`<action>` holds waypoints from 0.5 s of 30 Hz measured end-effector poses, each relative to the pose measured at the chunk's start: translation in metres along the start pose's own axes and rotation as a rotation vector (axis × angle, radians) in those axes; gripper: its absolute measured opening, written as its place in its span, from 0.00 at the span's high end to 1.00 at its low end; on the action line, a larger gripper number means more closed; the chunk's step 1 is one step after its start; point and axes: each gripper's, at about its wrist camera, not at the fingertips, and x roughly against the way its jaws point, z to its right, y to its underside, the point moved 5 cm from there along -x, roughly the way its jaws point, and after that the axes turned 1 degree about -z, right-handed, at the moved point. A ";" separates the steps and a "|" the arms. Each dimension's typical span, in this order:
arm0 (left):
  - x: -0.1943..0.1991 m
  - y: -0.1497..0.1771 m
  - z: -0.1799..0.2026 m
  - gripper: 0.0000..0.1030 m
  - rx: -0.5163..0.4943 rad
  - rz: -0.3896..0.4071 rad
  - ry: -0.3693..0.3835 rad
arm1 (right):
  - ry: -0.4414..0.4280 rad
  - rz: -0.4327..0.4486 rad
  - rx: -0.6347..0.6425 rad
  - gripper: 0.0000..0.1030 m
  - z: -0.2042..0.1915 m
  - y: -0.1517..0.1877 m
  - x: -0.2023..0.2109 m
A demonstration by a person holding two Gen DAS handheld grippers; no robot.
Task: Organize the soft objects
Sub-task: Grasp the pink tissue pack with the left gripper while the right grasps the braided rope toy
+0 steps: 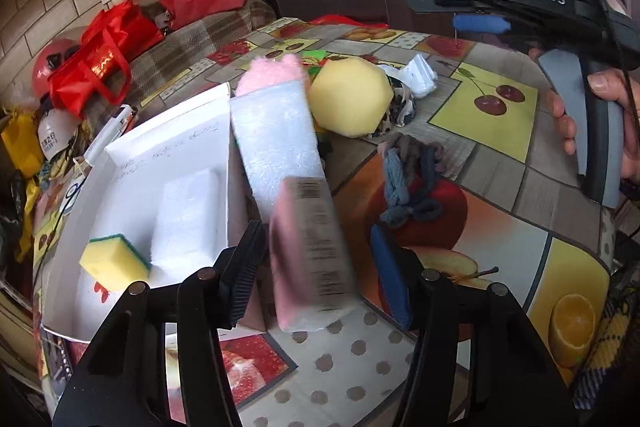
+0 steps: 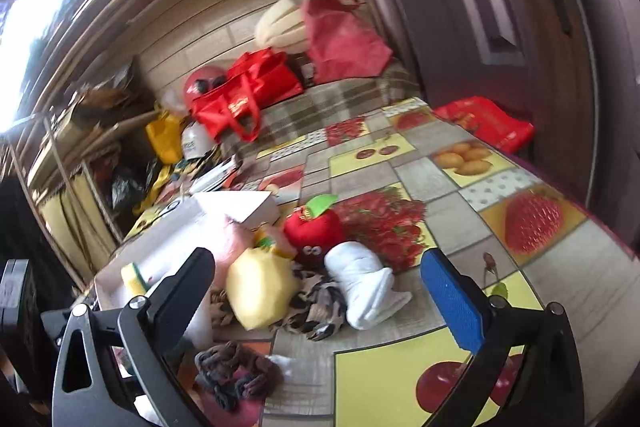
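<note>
In the left wrist view, a yellow sponge [image 1: 114, 261] and a white foam block [image 1: 188, 223] are already seen in the white box [image 1: 168, 131] while the left gripper [image 1: 320, 267] is loosely closed around a blurred pink-and-white cloth pack [image 1: 288, 187] beside it (contact unclear), and in the right wrist view the right gripper [image 2: 320, 291] is held agape over a yellow foam piece [image 2: 260, 287], rolled white socks [image 2: 364, 287] and a plush apple [image 2: 314, 227] left unsorted.

Table [image 2: 472, 187] with fruit-print cloth: white box [image 1: 132, 155] at 9 o'clock, yellow sponge [image 2: 260, 291] centre, white sock roll [image 2: 364, 287] at 3 o'clock beside it.

Pink-and-white cloth [image 1: 280, 155], yellow sponge [image 1: 114, 261], white box [image 1: 168, 131], fruit-patterned tablecloth [image 1: 500, 219].
</note>
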 end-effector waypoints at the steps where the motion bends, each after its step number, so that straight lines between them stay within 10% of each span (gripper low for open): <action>1: 0.000 0.000 0.000 0.47 0.001 0.001 0.004 | -0.003 0.000 0.010 0.00 -0.002 0.000 0.000; 8: -0.019 0.000 0.004 0.47 -0.008 -0.087 -0.015 | -0.027 -0.029 0.014 0.00 -0.004 0.003 -0.003; 15: -0.018 0.003 -0.002 0.53 0.031 -0.091 0.011 | -0.147 -0.247 0.134 0.00 -0.028 0.025 -0.024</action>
